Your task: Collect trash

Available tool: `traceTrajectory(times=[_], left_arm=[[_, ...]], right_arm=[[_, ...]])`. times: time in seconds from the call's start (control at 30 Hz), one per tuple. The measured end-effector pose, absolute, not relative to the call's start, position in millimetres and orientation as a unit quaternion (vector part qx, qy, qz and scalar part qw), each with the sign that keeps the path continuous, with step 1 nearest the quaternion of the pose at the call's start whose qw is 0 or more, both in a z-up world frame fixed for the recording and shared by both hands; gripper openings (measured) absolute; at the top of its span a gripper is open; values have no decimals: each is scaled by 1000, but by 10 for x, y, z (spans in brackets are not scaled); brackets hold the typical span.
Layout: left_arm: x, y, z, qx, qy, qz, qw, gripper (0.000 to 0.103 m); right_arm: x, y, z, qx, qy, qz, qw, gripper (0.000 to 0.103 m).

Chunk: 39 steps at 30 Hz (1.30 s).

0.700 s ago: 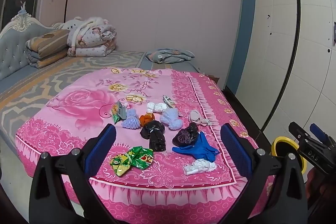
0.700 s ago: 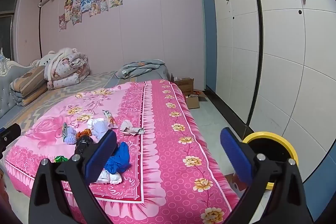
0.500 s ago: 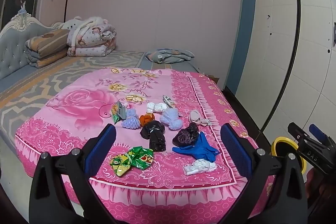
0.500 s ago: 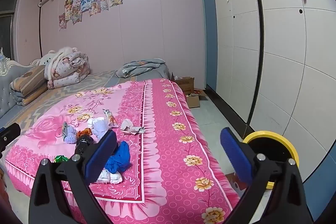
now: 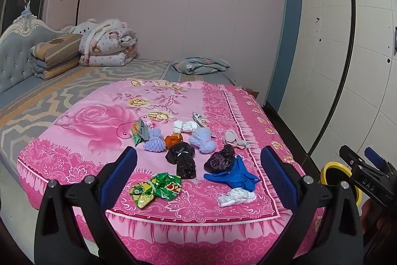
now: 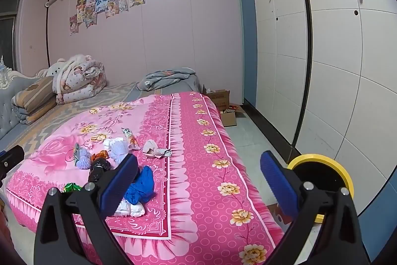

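Tongs on my left stand wide apart with nothing between the pads, and my right tongs are also released and empty. Just ahead of the left tongs, on the pink bed cover, lie a green snack wrapper, a white wad and a blue glove. Farther ahead I see black bags, pale purple bundles and a pink tissue. To the right of my right tongs, on the floor, stands a yellow-rimmed bin.
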State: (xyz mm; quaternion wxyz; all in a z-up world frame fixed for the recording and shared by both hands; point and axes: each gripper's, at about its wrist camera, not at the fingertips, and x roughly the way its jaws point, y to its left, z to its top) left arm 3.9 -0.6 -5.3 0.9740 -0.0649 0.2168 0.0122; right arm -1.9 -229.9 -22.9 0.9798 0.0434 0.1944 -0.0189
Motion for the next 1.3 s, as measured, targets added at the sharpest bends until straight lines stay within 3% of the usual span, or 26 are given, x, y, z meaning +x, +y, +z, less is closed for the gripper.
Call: traceTrajectory(times=[1.3], left_arm=[[27, 29, -58, -71, 219, 11, 973, 96]], right_arm=[[0, -2285, -258, 44, 202, -17, 978, 96]])
